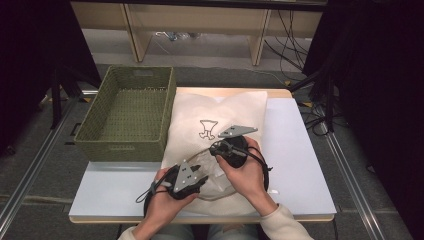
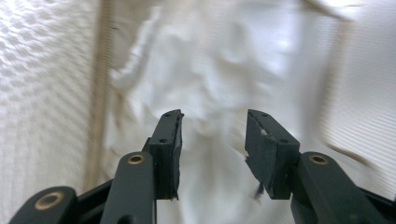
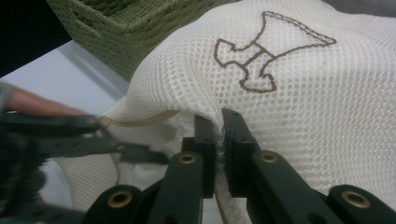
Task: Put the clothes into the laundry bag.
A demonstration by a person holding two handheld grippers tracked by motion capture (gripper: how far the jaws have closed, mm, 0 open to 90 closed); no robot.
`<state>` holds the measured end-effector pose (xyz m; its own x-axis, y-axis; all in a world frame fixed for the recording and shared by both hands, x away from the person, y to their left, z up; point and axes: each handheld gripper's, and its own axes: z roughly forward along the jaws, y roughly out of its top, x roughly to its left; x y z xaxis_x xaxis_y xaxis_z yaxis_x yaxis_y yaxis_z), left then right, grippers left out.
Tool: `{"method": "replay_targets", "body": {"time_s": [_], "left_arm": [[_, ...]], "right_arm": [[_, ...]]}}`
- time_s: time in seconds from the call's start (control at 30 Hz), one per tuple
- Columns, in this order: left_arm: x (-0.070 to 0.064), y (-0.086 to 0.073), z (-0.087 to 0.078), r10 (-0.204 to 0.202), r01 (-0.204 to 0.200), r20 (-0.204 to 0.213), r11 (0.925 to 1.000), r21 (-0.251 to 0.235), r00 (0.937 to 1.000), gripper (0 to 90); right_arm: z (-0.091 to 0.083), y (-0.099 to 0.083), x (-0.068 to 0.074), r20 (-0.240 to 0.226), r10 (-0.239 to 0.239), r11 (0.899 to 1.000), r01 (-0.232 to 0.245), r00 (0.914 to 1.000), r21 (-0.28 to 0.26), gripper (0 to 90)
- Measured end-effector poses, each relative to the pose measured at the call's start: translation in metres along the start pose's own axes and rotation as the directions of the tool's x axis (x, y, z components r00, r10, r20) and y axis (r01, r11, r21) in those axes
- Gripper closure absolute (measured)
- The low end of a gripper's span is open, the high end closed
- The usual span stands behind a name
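in the middle of the high view a white mesh laundry bag with a brown stitched emblem (image 1: 220, 125) lies flat on the pale grey surface (image 1: 300, 165), its near end reaching toward the bottom edge of the frame. just to its left, in the upper left part of the surface, stands a green woven rectangular basket (image 1: 127, 114); its floor shows bare weave, with nothing inside. the basket's right wall sits right beside the bag's left edge.

the right claw (image 1: 223, 148), held in the person's right hand (image 1: 250, 172), sits at the centre of the frame on the bag's lower half. in the right gripper view its jaws are clenched on a fold of the mesh bag (image 3: 299, 107), with the netting pinched between the two pads just below the brown emblem at the top centre of that frame. a beige cord edge of the bag's mouth curves at the left centre, and a corner of the basket (image 3: 130, 28) fills the upper left.

the left claw (image 1: 202, 179), in the left hand (image 1: 165, 200), lies lower left of centre in the high view, at the bag's near edge. in the left gripper view the left claw (image 2: 213, 135) is released, its jaws spread apart, pointing at crumpled white fabric (image 2: 224, 79) inside the bag's mouth, with mesh on both sides of the frame.
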<state>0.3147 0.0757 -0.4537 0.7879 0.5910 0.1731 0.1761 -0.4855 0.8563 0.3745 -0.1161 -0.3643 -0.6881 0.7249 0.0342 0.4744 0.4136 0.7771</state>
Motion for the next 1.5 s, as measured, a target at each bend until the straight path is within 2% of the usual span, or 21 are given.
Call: {"method": "replay_targets", "body": {"time_s": [0.13, 0.23, 0.3, 0.33, 0.4, 0.53, 0.67, 0.7, 0.77, 0.8, 0.9, 0.97, 1.1, 1.13, 1.17, 1.2, 1.23, 1.33, 1.4, 1.47, 1.5], "left_arm": [[-0.015, -0.008, -0.010, 0.083, -0.094, 0.130, 0.9923, 0.081, 0.9881, 54.9], [-0.021, -0.014, -0.003, 0.121, -0.141, 0.157, 0.9829, 0.119, 0.9802, 55.5], [-0.025, -0.015, 0.003, 0.131, -0.155, 0.185, 0.9800, 0.124, 0.9739, 55.6], [-0.027, -0.014, 0.004, 0.134, -0.162, 0.210, 0.9791, 0.123, 0.9685, 55.4], [-0.030, -0.011, 0.002, 0.134, -0.164, 0.242, 0.9802, 0.110, 0.9610, 54.4], [-0.029, -0.008, -0.004, 0.119, -0.146, 0.239, 0.9843, 0.098, 0.9636, 53.7], [-0.019, -0.002, -0.017, 0.053, -0.067, 0.218, 0.9963, 0.055, 0.9746, 52.7], [-0.015, -0.001, -0.020, 0.062, -0.073, 0.206, 0.9962, 0.047, 0.9766, 52.6], [-0.012, 0.000, -0.025, 0.038, -0.046, 0.222, 0.9985, 0.029, 0.9743, 52.6], [-0.012, 0.000, -0.028, 0.040, -0.050, 0.246, 0.9982, 0.033, 0.9684, 52.5], [-0.020, -0.003, -0.031, 0.063, -0.084, 0.346, 0.9953, 0.048, 0.9361, 47.8], [-0.027, -0.007, -0.029, 0.087, -0.118, 0.381, 0.9911, 0.061, 0.9207, 44.6], [-0.036, -0.013, -0.019, 0.158, -0.216, 0.402, 0.9710, 0.102, 0.9019, 42.1], [-0.038, -0.014, -0.016, 0.193, -0.256, 0.390, 0.9600, 0.115, 0.9004, 42.2], [-0.039, -0.015, -0.013, 0.208, -0.267, 0.377, 0.9572, 0.112, 0.9026, 43.4], [-0.038, -0.014, -0.009, 0.239, -0.308, 0.388, 0.9431, 0.125, 0.8900, 44.8], [-0.040, -0.016, -0.004, 0.244, -0.313, 0.389, 0.9412, 0.126, 0.8884, 46.2], [-0.040, -0.016, 0.004, 0.273, -0.355, 0.410, 0.9247, 0.138, 0.8704, 54.0], [-0.041, -0.016, 0.008, 0.271, -0.349, 0.390, 0.9259, 0.144, 0.8799, 63.9], [-0.038, -0.015, 0.011, 0.264, -0.349, 0.397, 0.9234, 0.159, 0.8790, 77.4], [-0.038, -0.015, 0.013, 0.241, -0.321, 0.383, 0.9337, 0.159, 0.8917, 80.9]], "right_arm": [[-0.001, 0.000, 0.004, 0.003, 0.015, 1.000, -0.015, 0.9999, 0.007, 85.1], [-0.001, 0.000, 0.004, -0.001, 0.009, 1.000, -0.009, 1.0000, 0.009, 85.2], [-0.001, 0.000, 0.006, 0.001, 0.017, 1.000, -0.017, 0.9999, 0.016, 85.1], [0.000, 0.000, 0.004, -0.004, -0.017, 1.000, 0.017, 0.9998, 0.005, 85.1], [-0.001, -0.001, 0.005, -0.004, 0.006, 1.000, -0.006, 1.0000, 0.015, 85.0], [-0.002, -0.001, 0.003, -0.011, 0.015, 1.000, -0.015, 0.9998, 0.014, 85.0], [-0.002, -0.001, 0.003, -0.005, 0.014, 1.000, -0.014, 0.9999, 0.016, 85.0], [-0.001, -0.001, 0.003, -0.019, 0.008, 1.000, -0.008, 0.9998, 0.011, 85.1], [0.000, -0.001, 0.002, -0.018, -0.005, 1.000, 0.005, 0.9998, 0.010, 85.2], [-0.001, -0.001, 0.003, -0.008, 0.014, 1.000, -0.014, 0.9999, 0.018, 85.2], [0.000, -0.001, 0.002, -0.006, -0.002, 1.000, 0.002, 1.0000, 0.010, 85.2], [0.000, -0.001, 0.003, -0.007, 0.018, 1.000, -0.018, 0.9998, 0.023, 85.3], [0.001, -0.002, 0.004, -0.010, 0.028, 0.999, -0.028, 0.9995, 0.027, 85.1], [0.001, -0.002, 0.004, -0.009, 0.030, 0.999, -0.030, 0.9995, 0.026, 85.1], [0.001, -0.002, 0.004, -0.008, 0.029, 0.999, -0.029, 0.9995, 0.026, 85.1], [0.001, -0.002, 0.004, -0.008, 0.028, 0.999, -0.028, 0.9996, 0.028, 85.1], [0.001, -0.002, 0.004, -0.010, 0.019, 0.999, -0.018, 0.9998, 0.029, 85.0], [0.003, -0.003, 0.004, -0.014, 0.022, 0.999, -0.021, 0.9997, 0.026, 85.0], [0.003, -0.003, 0.004, -0.013, 0.022, 0.999, -0.021, 0.9997, 0.030, 85.1], [0.002, -0.002, 0.004, -0.006, 0.025, 0.999, -0.025, 0.9997, 0.034, 85.4], [0.002, -0.002, 0.005, -0.010, 0.030, 0.999, -0.030, 0.9995, 0.041, 85.7]]}}
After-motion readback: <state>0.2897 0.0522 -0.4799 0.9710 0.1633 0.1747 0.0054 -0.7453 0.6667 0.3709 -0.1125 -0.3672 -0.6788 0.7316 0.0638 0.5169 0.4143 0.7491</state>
